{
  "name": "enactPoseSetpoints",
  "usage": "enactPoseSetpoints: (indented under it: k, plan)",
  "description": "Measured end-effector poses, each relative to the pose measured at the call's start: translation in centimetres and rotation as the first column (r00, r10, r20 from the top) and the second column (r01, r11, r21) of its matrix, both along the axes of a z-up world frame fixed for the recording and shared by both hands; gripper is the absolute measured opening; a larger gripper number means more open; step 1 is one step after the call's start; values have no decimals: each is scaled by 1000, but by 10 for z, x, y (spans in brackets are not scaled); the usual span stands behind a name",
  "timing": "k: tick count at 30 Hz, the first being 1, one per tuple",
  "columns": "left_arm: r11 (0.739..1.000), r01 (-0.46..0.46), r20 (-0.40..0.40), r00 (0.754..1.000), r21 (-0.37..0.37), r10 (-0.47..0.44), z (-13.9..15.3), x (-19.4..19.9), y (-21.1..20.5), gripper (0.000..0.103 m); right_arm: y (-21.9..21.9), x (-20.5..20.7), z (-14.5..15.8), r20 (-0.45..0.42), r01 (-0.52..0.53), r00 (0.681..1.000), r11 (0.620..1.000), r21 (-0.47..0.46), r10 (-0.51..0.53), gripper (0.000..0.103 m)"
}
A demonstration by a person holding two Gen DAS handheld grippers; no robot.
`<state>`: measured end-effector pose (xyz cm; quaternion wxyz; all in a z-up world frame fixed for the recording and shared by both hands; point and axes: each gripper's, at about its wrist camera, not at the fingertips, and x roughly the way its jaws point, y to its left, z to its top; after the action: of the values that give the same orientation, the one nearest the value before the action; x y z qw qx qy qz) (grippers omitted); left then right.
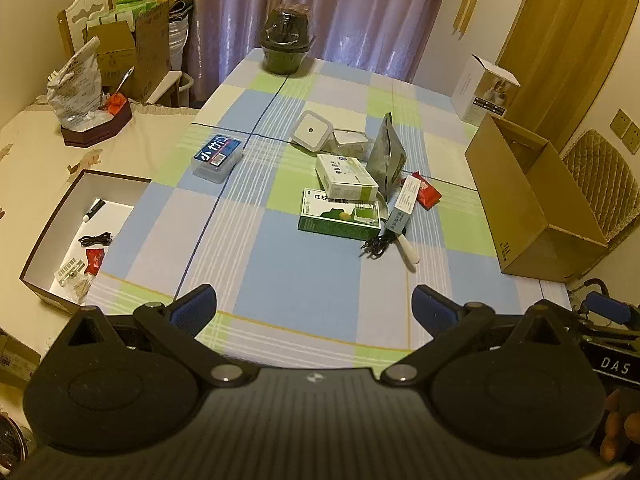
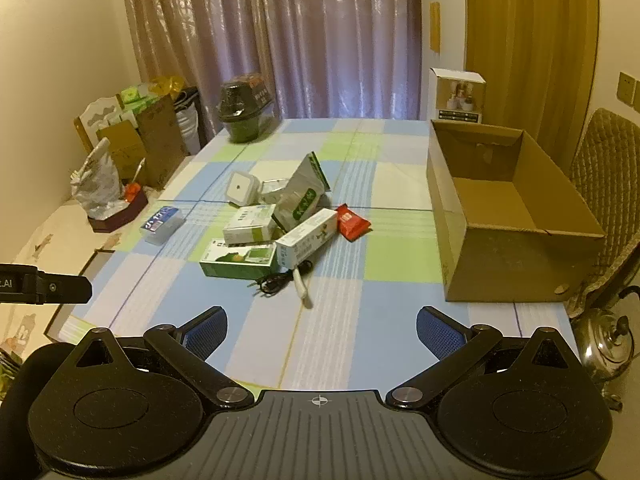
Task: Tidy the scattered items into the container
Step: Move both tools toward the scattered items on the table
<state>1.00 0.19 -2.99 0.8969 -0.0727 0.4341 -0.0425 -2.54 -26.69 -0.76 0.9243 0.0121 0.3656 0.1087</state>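
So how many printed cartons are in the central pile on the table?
3: a green carton lying flat in front, a white-green carton stacked behind it, and a long white carton leaning at its right. More may be hidden underneath.

A checked cloth [image 2: 336, 320] in blue, green and white covers the table. Purple curtains [image 2: 304, 40] hang behind its far end, where a dark lidded pot [image 2: 244, 112] stands. A white carton [image 2: 460, 96] sits at the far right corner, beside a wooden door [image 2: 532, 40]. A quilted chair [image 2: 604, 160] stands to the right, a metal kettle [image 2: 604, 344] below it.
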Motion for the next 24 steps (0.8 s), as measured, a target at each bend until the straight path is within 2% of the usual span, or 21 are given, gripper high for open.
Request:
enactPoseSetpoints:
  k: [24]
  plan:
    - [1000,0,-20,1000,-6,0,-5,-1,2,102,1,1,-6,-33,7,999,1000,-4,-7,103]
